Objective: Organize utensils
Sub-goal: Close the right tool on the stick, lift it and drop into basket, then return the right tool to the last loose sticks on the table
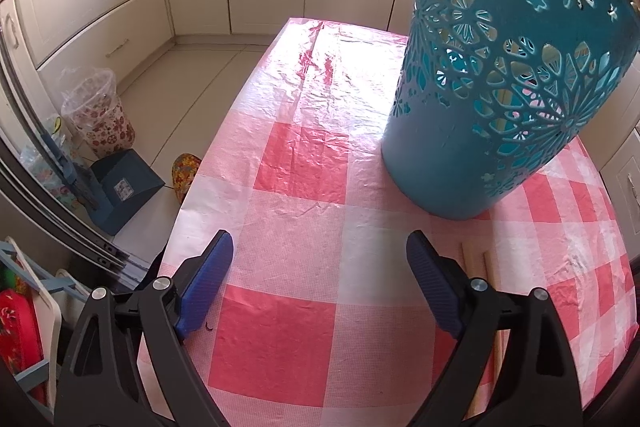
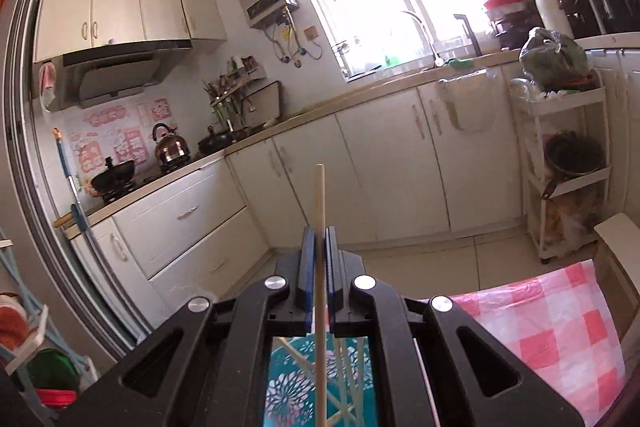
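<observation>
- Currently, left gripper (image 1: 320, 259): released, blue pads spread wide, nothing between them; it hovers over the desk (image 1: 296, 155), which carries a pink-and-white checked cover.
- Teal holder (image 1: 504, 75), with cut-out flower pattern, stands on the desk ahead and to the right of the left gripper, clear of its pads. Pale sticks show through the cut-outs.
- Wooden chopsticks (image 1: 478, 267) lie flat on the desk just beside the left gripper's right finger, partly hidden behind it.
- Right gripper (image 2: 319, 251): clenched on a single chopstick (image 2: 319, 195), held upright between the blue pads; its top end sticks out above the fingertips.
- Below the right gripper, seen through the frame gap: the chopstick's lower length runs down over the teal holder (image 2: 288, 387), where more pale sticks stand. Cannot tell whether its tip is inside.
</observation>
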`<state>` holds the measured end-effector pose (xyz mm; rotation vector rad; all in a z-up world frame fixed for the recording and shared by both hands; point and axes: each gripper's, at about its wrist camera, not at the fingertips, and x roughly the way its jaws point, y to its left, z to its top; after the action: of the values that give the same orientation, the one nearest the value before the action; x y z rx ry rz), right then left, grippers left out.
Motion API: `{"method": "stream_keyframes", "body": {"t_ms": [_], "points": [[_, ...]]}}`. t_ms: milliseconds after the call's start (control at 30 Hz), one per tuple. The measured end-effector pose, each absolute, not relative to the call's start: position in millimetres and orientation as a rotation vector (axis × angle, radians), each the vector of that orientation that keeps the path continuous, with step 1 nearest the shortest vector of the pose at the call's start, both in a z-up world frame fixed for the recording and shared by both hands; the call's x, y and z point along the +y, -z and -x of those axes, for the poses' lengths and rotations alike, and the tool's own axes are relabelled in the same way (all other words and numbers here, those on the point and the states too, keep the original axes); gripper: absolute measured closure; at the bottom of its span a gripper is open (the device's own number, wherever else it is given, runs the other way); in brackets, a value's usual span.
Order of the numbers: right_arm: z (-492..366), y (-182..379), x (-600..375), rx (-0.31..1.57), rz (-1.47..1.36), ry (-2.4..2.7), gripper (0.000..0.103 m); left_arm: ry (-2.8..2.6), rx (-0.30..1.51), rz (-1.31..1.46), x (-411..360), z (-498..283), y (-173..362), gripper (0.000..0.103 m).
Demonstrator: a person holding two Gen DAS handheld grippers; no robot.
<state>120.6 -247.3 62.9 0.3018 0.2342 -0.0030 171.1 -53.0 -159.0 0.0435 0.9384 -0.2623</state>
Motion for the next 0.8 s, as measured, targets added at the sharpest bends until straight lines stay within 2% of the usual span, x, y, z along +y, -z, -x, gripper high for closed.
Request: {"method": "stream_keyframes", "body": {"t_ms": [400, 533, 600, 733, 800], "points": [[-104.9, -11.6, -236.1, 0.361, -0.202, -0.006, 0.094, 0.267, 0.938, -0.024, -50.4, -173.1, 160.1, 0.017], [-67.4, -11.8, -235.1, 0.365, -0.199, -0.017, 0.075, 0.258, 0.937, -0.028, -50.6, -172.8, 160.4, 0.017], [-49.4, -6.4, -233.7, 0.377, -0.206, -0.016, 0.075, 0.255, 0.937, -0.03, -51.0, -172.8, 160.5, 0.017], [-12.4, 22.4, -231.7, 0.48, -0.225, -0.003, 0.064, 0.251, 0.937, -0.037, -53.1, -172.4, 161.0, 0.017], [-3.0, 41.9, -230.1, 0.556, -0.24, 0.0, 0.063, 0.25, 0.937, -0.04, -54.1, -171.5, 160.5, 0.017]]}}
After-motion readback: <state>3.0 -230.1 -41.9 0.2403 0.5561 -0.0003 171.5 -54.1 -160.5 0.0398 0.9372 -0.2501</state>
